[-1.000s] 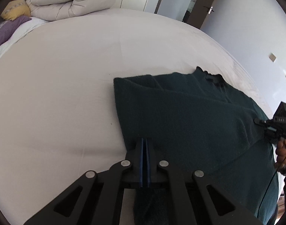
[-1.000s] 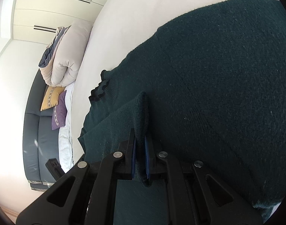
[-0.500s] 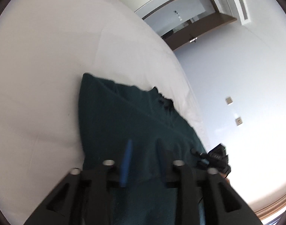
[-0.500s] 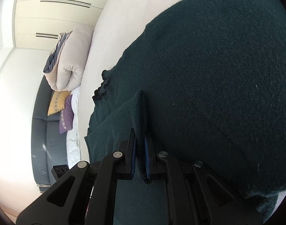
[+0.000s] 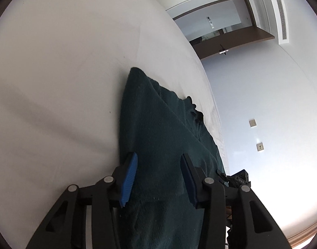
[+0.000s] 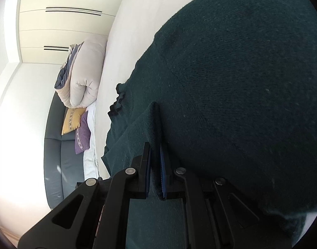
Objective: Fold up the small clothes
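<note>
— So, what does the left wrist view give us?

— The left gripper (image 5: 158,174) hangs over the dark green sweater (image 5: 158,137), which lies spread on the white bed (image 5: 54,72). Its jaws stand apart and have just been narrowing after springing wide; the knit lies beneath the gap, but neither blue pad (image 5: 128,180) presses on it. The garment's near corner points up the bed, and its frilled collar (image 5: 197,116) sits close to the mattress's right-hand edge. Low on the right, part of the right gripper (image 5: 239,179) shows beside the cloth. Beyond the bed there is a pale wall with two switch plates (image 5: 256,134) and a dark-framed doorway (image 5: 231,27).

— And the right wrist view?

— There the right gripper (image 6: 155,172) is clamped on a raised fold of the sweater (image 6: 231,83), the ridge of knit standing up between the nearly closed pads. The rest of the garment fills most of that view, collar (image 6: 118,101) toward the left. Past it lie a rolled duvet (image 6: 83,76), a yellow cushion (image 6: 72,120) and a purple cushion (image 6: 82,134) against a grey headboard (image 6: 54,145), with cream wardrobe doors (image 6: 65,25) behind.
</note>
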